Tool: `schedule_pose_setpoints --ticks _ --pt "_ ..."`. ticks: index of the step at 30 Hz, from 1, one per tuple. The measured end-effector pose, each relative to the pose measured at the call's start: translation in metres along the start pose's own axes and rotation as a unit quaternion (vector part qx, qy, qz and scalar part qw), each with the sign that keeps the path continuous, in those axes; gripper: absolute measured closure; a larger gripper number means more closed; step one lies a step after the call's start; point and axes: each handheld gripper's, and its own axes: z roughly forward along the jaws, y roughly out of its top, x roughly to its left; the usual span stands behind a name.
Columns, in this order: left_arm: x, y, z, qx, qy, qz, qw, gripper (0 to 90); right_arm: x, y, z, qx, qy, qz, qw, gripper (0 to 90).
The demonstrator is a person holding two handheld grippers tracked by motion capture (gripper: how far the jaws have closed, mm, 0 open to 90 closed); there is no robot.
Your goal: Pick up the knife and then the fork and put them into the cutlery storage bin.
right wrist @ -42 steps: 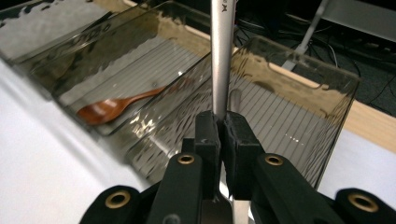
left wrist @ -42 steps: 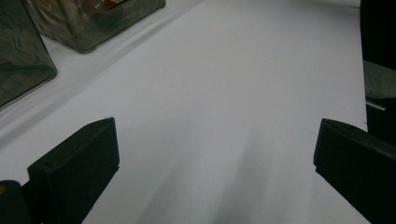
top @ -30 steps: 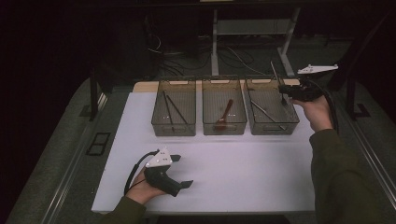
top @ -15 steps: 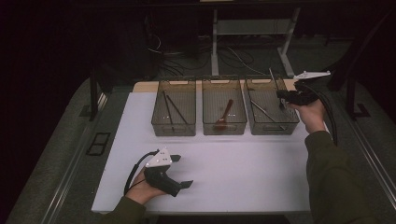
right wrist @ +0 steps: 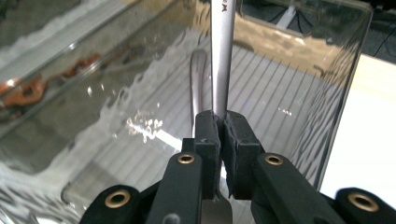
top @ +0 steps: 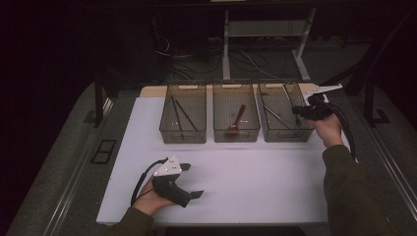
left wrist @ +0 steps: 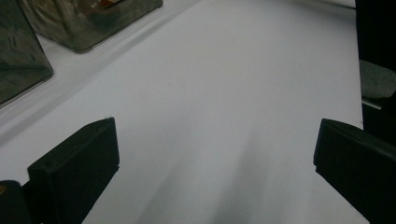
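Observation:
My right gripper (top: 301, 112) (right wrist: 222, 127) is shut on the handle of a silver metal utensil (right wrist: 222, 56), which sticks out ahead of the jaws. It hovers at the right side of the right clear bin (top: 282, 136) (right wrist: 336, 93), tilted down into it. Another silver utensil (top: 273, 116) (right wrist: 197, 79) lies on that bin's floor. My left gripper (top: 192, 181) (left wrist: 215, 172) rests in the person's hand on the white table (top: 255, 172) near the front left, jaws wide open with nothing between them.
Three clear bins stand in a row at the table's back. The left bin (top: 183, 136) holds dark thin utensils (top: 179, 115); the middle bin (top: 236, 137) holds a reddish-brown spoon (top: 237, 119). A thick cable (top: 346, 130) trails from the right gripper.
My right gripper has sunk lower toward the right bin, still holding the silver utensil. The left gripper has not moved.

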Motion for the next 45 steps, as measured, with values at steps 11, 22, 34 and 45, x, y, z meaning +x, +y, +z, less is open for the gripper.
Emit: schedule_pose_setpoints --ticks 11,22,34,45 --pt "-0.001 0.000 0.001 0.001 -0.001 0.001 1.0000 0.0 0.003 0.000 0.002 0.026 0.001 -0.010 0.9996 83.0" --pt "-0.001 0.001 0.000 0.001 0.000 0.001 1.0000 0.0 0.004 0.003 -0.004 0.011 0.021 -0.001 0.9997 75.1" --pt "-0.001 0.001 0.001 0.001 0.001 0.001 1.0000 0.0 0.011 0.008 -0.025 -0.012 0.034 0.013 0.9992 49.2" --pt "-0.001 0.001 0.001 0.004 0.001 0.001 1.0000 0.0 0.029 0.002 -0.047 -0.034 0.051 0.004 0.9981 37.3"
